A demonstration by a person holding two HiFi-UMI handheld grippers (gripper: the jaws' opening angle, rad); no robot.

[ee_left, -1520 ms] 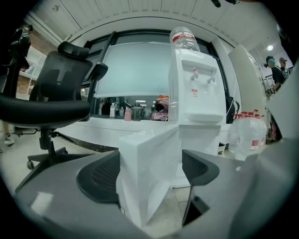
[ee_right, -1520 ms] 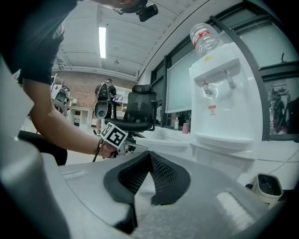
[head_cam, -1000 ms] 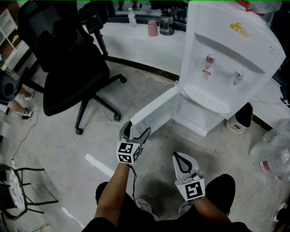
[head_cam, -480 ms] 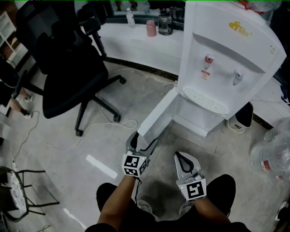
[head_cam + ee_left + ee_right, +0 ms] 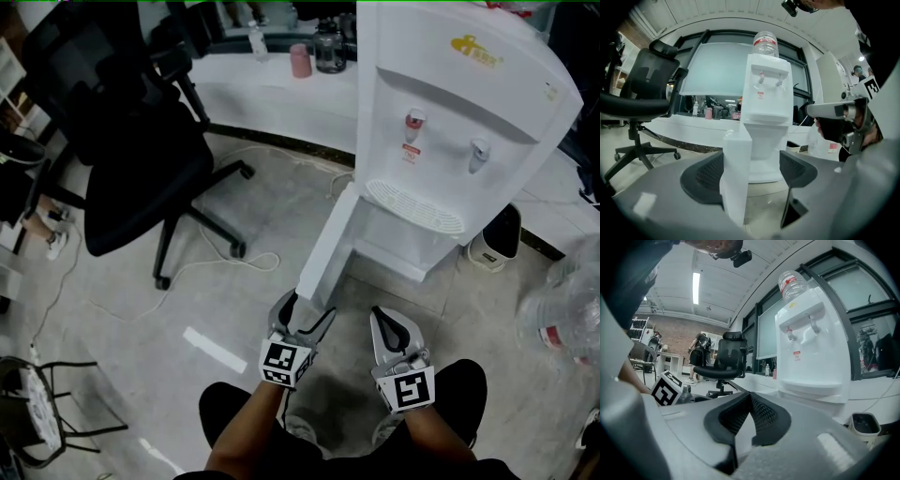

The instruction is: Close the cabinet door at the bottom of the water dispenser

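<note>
Cabinet door (image 5: pixel 326 248) swung inward, about half-shut; left gripper (image 5: pixel 305 314) jaws apart, just narrowing, astride its edge; right gripper (image 5: pixel 384 323) together, empty.

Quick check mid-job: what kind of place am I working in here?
Probably an office or lab workspace: a black swivel office chair, a bottle-fed water dispenser, and a long white counter under the windows.

I see the white water dispenser (image 5: pixel 450 103) at upper right, with its bottom cabinet door (image 5: pixel 328 239) swung out towards me. My left gripper (image 5: pixel 306 315) straddles the door's free edge, jaws apart but just now closing in. My right gripper (image 5: pixel 384 321) is just beside it, jaws together, holding nothing. A black office chair (image 5: pixel 122 150) stands well to the left.
</note>
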